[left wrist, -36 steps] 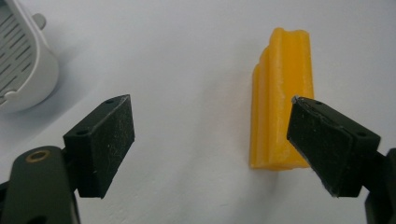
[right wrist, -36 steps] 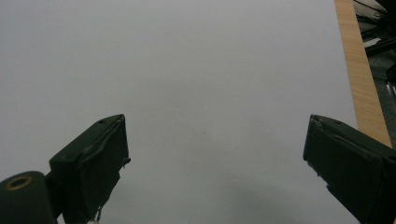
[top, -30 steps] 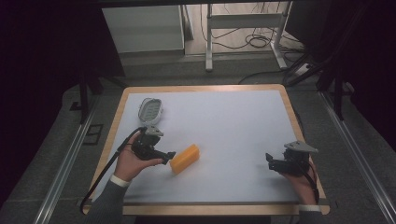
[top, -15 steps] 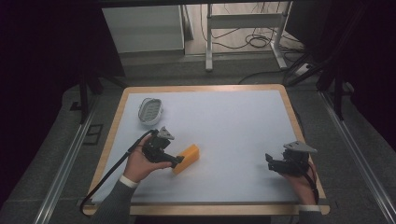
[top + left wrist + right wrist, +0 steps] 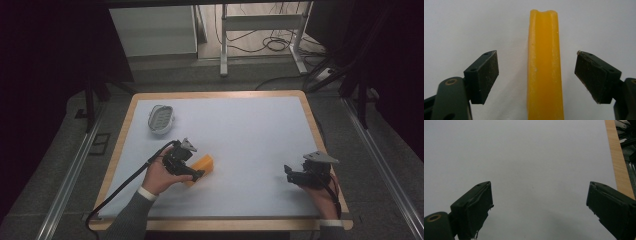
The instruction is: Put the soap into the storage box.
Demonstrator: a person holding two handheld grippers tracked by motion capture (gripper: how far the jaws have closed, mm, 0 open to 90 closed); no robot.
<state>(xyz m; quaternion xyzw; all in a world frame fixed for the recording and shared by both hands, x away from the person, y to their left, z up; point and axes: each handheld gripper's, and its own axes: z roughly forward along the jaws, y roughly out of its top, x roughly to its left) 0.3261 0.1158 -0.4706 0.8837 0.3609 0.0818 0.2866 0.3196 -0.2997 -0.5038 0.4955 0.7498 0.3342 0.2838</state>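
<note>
In the high view, the left hand-held gripper (image 5: 196,175) is straddling the orange block (image 5: 201,165) lying on the surface (image 5: 250,135); the right hand-held gripper (image 5: 289,173) is waiting well apart, spread. In the left gripper view, the jaws have just been closing around the block between them, but the pads (image 5: 485,75) are not touching it, so grasping and lifting are remaining.

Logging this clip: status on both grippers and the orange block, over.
Left gripper open, jaws just been closing, straddling orange block, pads not touching. Right gripper open, nothing between jaws. Soap dish well clear.
</note>
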